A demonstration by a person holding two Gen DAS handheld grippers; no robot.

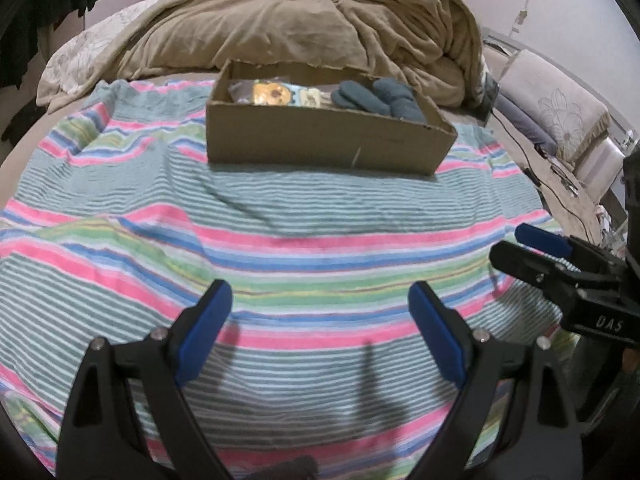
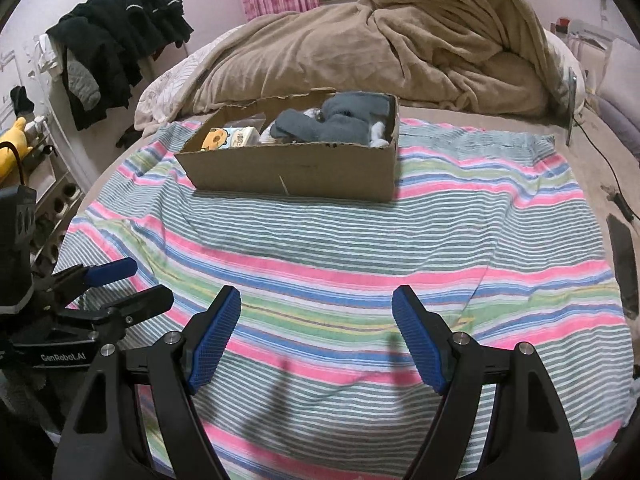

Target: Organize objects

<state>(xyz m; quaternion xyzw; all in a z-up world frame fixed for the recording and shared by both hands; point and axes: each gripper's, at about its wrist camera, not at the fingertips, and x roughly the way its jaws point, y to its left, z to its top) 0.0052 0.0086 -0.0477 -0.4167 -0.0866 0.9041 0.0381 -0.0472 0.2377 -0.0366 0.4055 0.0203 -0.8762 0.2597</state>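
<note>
right wrist view — left tool (image 2: 124, 284) reads "GenRobot.AI", jaws apart.

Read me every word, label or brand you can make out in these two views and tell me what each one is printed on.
"DAS": on the black body of the right gripper, seen at the right edge of the left wrist view.
"GenRobot.AI": on the black body of the left gripper, seen at the left edge of the right wrist view.
Cartoon packets in the cardboard box: any print is too small to read.
</note>
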